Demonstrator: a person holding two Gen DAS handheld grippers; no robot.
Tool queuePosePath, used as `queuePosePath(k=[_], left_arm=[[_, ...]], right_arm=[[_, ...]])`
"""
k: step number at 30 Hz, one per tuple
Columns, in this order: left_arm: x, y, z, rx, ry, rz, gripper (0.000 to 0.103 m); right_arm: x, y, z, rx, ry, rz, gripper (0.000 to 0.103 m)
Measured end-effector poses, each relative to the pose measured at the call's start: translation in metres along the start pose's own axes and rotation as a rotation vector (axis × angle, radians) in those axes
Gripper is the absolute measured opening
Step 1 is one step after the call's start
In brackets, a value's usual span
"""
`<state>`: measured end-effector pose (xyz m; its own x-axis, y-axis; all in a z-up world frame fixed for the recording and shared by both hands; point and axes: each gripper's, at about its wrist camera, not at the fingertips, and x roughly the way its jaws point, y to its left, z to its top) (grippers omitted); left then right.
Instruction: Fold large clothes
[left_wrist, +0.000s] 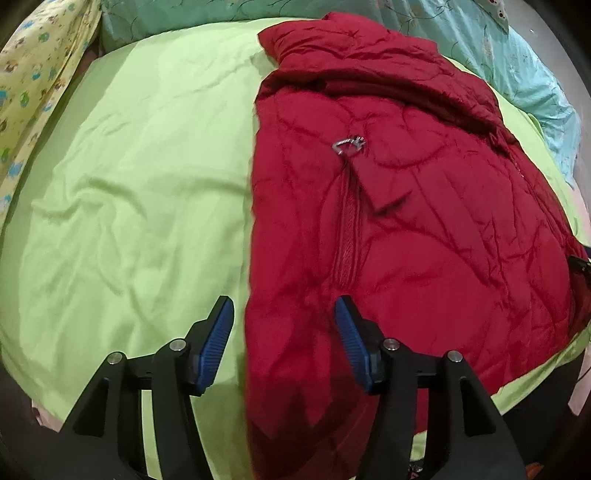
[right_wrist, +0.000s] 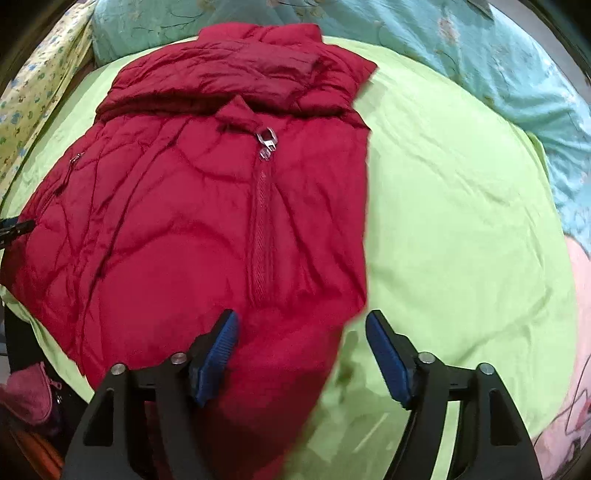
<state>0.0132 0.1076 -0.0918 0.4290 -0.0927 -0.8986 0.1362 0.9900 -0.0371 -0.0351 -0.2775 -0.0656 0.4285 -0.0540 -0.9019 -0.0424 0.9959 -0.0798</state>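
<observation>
We hold the left gripper (left_wrist: 284, 317) and the right gripper (right_wrist: 301, 332) low and level over the near hem of a red padded jacket (left_wrist: 406, 221), both spread wide and grasping nothing, the zipped garment lying flat on a lime-green sheet (left_wrist: 129, 184).

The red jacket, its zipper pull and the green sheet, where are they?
red jacket (right_wrist: 177, 229), right wrist view, on its puffy front panel.
zipper pull (right_wrist: 266, 142), right wrist view, on the shiny metal tab near the collar.
green sheet (left_wrist: 129, 184), left wrist view, on a bare wrinkled part left of the jacket.
</observation>
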Motion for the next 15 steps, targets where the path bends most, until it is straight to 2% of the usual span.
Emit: queuePosePath(k=[1, 5, 8, 10, 15], left_arm=[[0.001, 0.002, -0.001, -0.004, 0.005, -0.007, 0.058], [0.004, 0.006, -0.011, -0.018, 0.029, -0.026, 0.058], [0.005, 0.007, -0.015, -0.026, 0.042, -0.046, 0.058], [0.005, 0.006, -0.018, -0.032, 0.055, -0.068, 0.058], [0.004, 0.000, -0.028, -0.019, 0.070, -0.107, 0.058]], right_arm=[[0.000, -0.006, -0.006, 0.029, 0.007, 0.030, 0.074], [0.007, -0.031, -0.020, 0.183, 0.044, 0.252, 0.073], [0.011, -0.029, -0.023, 0.183, 0.045, 0.271, 0.072], [0.011, -0.025, -0.024, 0.174, 0.044, 0.285, 0.067], [0.007, -0.017, -0.026, 0.134, 0.046, 0.306, 0.040]])
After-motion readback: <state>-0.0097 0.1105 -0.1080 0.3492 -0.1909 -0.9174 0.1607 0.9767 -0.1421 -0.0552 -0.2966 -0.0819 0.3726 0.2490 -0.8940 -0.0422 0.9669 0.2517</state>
